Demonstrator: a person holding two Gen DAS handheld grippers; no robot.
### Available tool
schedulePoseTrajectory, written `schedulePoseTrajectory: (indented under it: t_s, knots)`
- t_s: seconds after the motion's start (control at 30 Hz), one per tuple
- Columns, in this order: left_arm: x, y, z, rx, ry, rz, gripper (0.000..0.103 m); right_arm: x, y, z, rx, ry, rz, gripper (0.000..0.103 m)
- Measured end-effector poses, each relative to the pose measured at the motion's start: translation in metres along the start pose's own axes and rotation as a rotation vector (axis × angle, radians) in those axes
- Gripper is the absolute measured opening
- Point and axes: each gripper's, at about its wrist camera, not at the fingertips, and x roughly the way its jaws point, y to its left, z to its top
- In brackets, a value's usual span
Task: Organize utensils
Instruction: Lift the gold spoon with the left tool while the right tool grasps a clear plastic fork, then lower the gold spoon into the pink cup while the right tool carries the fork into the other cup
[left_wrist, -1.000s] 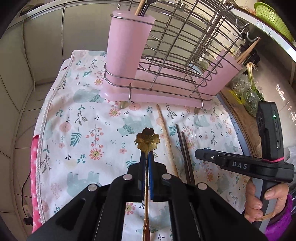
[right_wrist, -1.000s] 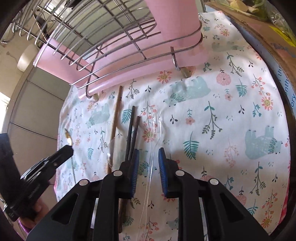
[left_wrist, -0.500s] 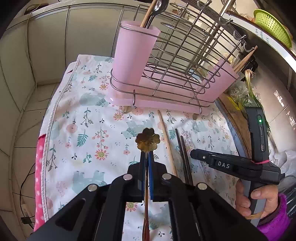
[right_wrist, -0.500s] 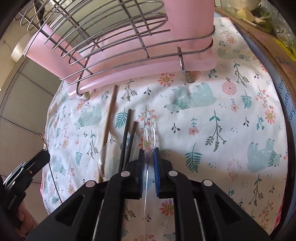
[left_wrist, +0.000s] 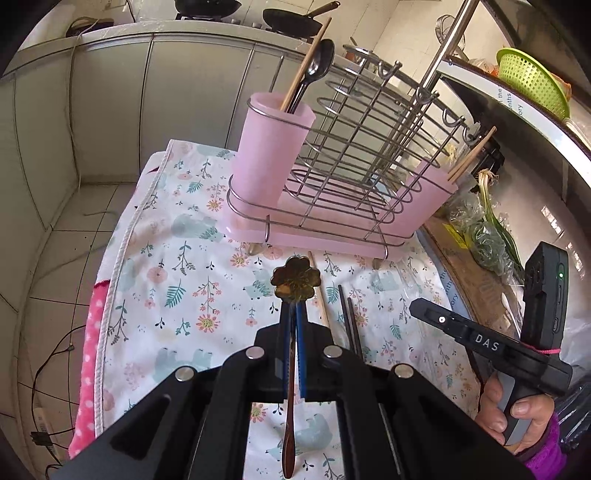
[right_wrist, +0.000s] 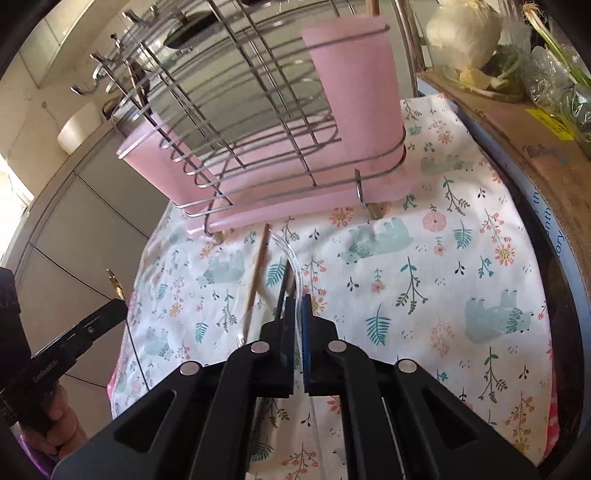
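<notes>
My left gripper (left_wrist: 294, 314) is shut on a brass spoon with a flower-shaped end (left_wrist: 295, 282) and holds it above the floral cloth (left_wrist: 177, 266). My right gripper (right_wrist: 295, 306) is shut on a clear plastic utensil (right_wrist: 290, 258), lifted off the cloth. A wire rack (left_wrist: 354, 173) holds a left pink cup (left_wrist: 271, 155) with a black spoon and a wooden stick, and a right pink cup (right_wrist: 354, 88). A wooden chopstick (right_wrist: 258, 269) and dark chopsticks (left_wrist: 349, 321) lie on the cloth.
A cardboard box (right_wrist: 517, 129) with bagged greens (left_wrist: 484, 236) stands at the right of the cloth. A green basket (left_wrist: 532, 81) sits on a shelf above. Grey cabinets (left_wrist: 110, 103) stand behind, tiled floor at left.
My right gripper closed on the clear utensil and lifted it off the cloth. Both grippers rose and pulled back from the rack; the left still holds the brass spoon.
</notes>
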Motion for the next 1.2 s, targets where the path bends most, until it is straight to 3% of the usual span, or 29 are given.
schedulePoseTrajectory:
  t_s: [0.2, 0.43, 0.57, 0.7, 0.83, 1.0, 1.2]
  knots:
    - [-0.020, -0.002, 0.008, -0.010, -0.081, -0.023, 0.002, -0.042, 0.000, 0.009, -0.005, -0.153, 0.102, 0.004]
    - [-0.046, -0.008, 0.025, -0.003, -0.196, -0.038, 0.000, -0.077, 0.002, 0.023, -0.016, -0.312, 0.149, 0.003]
    - [-0.050, -0.007, 0.034, 0.009, -0.199, -0.052, 0.000, -0.090, 0.003, 0.030, -0.017, -0.365, 0.153, 0.003]
    - [-0.030, 0.000, 0.035, 0.013, -0.110, -0.048, 0.002, -0.088, -0.001, 0.031, -0.004, -0.357, 0.153, 0.003]
    - [0.016, 0.014, 0.034, -0.032, 0.088, -0.058, 0.020, -0.078, -0.005, 0.030, 0.013, -0.323, 0.153, 0.003]
    - [0.078, 0.028, 0.031, -0.079, 0.283, 0.020, 0.019, -0.067, -0.009, 0.027, 0.025, -0.293, 0.158, 0.003]
    - [0.120, 0.035, 0.035, -0.089, 0.350, 0.126, 0.015, -0.061, -0.016, 0.026, 0.038, -0.273, 0.164, 0.003]
